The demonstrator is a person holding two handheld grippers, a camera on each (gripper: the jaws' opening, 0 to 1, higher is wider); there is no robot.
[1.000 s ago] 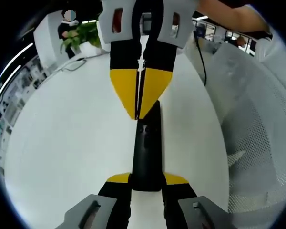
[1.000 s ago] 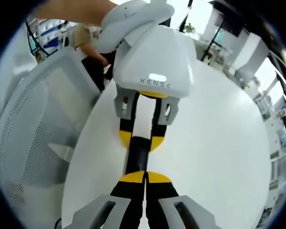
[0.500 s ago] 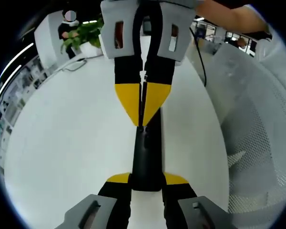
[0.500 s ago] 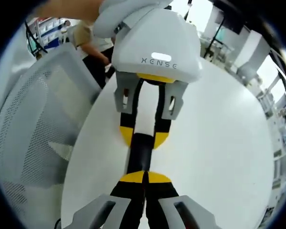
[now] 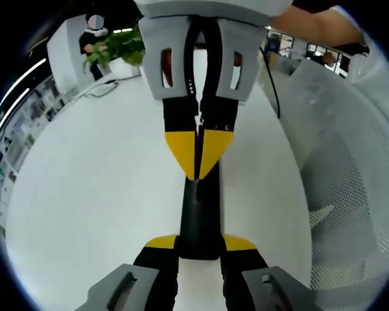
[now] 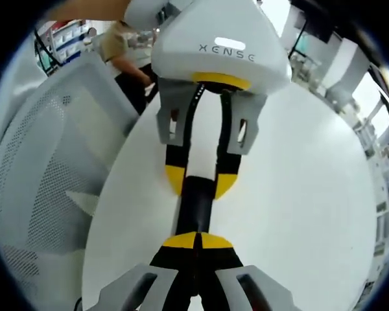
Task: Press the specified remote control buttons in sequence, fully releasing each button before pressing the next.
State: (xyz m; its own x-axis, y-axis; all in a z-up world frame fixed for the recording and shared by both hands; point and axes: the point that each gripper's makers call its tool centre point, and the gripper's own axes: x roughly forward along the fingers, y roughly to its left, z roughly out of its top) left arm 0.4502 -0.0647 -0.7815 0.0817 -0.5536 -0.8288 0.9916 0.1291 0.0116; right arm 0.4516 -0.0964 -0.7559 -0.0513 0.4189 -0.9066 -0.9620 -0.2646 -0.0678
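A slim black remote control (image 5: 200, 214) lies lengthwise over the white table (image 5: 97, 194), and my left gripper (image 5: 200, 241) is shut on its near end, a yellow pad on each side. My right gripper (image 5: 198, 170) reaches in from the far side with its yellow tips shut into a point, resting on the remote's upper face about midway along. In the right gripper view the shut right gripper (image 6: 196, 240) sits on the remote (image 6: 194, 206). Beyond it the left gripper (image 6: 200, 184) clamps the far end under its white housing.
A white mesh chair (image 5: 350, 181) stands close beside the table's edge, and is seen again as the chair (image 6: 45, 175). A potted plant (image 5: 113, 48) and a black cable (image 5: 272, 78) sit at the table's far end. A person (image 6: 120, 48) stands behind the chair.
The right gripper's shut tip has slid along the remote toward the left gripper and now sits lower on it. The left gripper keeps its hold unchanged.
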